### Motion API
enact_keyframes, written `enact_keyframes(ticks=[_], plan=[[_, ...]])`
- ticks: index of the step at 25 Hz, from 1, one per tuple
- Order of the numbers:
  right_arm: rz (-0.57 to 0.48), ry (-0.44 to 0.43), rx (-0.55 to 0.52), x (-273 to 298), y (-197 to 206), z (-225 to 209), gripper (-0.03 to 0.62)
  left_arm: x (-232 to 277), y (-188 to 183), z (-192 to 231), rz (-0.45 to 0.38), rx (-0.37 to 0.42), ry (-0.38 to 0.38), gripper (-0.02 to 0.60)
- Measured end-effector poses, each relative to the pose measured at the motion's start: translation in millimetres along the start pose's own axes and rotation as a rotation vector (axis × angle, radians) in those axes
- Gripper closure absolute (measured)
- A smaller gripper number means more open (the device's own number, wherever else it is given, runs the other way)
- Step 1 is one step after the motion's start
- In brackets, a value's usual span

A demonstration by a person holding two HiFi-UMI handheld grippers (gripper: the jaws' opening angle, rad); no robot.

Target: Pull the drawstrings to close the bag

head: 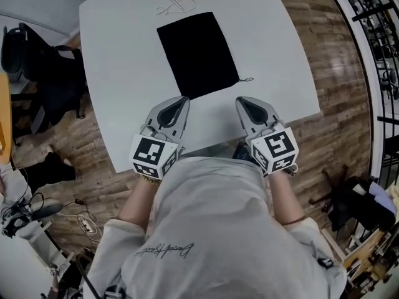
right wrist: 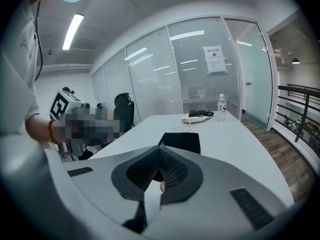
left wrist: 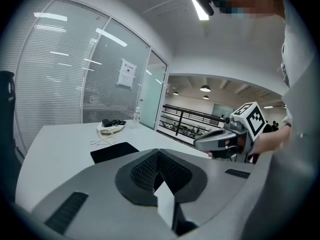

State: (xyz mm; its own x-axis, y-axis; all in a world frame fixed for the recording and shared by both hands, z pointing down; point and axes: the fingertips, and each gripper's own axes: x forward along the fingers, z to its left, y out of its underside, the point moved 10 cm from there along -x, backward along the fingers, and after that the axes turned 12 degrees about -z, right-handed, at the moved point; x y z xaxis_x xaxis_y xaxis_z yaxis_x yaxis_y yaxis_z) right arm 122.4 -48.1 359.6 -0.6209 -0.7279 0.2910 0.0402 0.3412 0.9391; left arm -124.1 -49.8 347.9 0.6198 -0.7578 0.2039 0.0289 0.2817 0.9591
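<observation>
White table [head: 118,55]: bears all items.
Black bag [head: 196,53]: flat, mid-table, ahead of both grippers.
Left gripper [head: 184,99], right gripper [head: 239,100]: near table's front edge, jaws together, empty, just short of the bag.
Drawstring [head: 245,80]: loose at the bag's near right corner.

Matt cloth bag [head: 198,55] on smooth white table [head: 124,73].

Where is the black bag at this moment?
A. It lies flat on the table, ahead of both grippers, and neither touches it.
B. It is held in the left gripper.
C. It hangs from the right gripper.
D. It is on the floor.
A: the black bag lies flat on the white table, beyond the left gripper and the right gripper, both shut on nothing.
</observation>
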Motion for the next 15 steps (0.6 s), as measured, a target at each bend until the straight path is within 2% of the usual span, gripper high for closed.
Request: enact_keyframes(ticks=[4, 9, 15], plan=[[0.033, 0.018, -0.009, 4, 10, -7, 0.571, -6, 8, 14, 0.019, 0.009, -0.037, 0.571], [0.080, 0.035, -0.079, 9, 23, -15, 0.571, -14, 28, 31, 0.066, 0.021, -0.098, 0.572], [0.119, 0.038, -0.101, 11, 46, -29, 0.571, -17, 57, 33, 0.109, 0.026, -0.119, 0.571]])
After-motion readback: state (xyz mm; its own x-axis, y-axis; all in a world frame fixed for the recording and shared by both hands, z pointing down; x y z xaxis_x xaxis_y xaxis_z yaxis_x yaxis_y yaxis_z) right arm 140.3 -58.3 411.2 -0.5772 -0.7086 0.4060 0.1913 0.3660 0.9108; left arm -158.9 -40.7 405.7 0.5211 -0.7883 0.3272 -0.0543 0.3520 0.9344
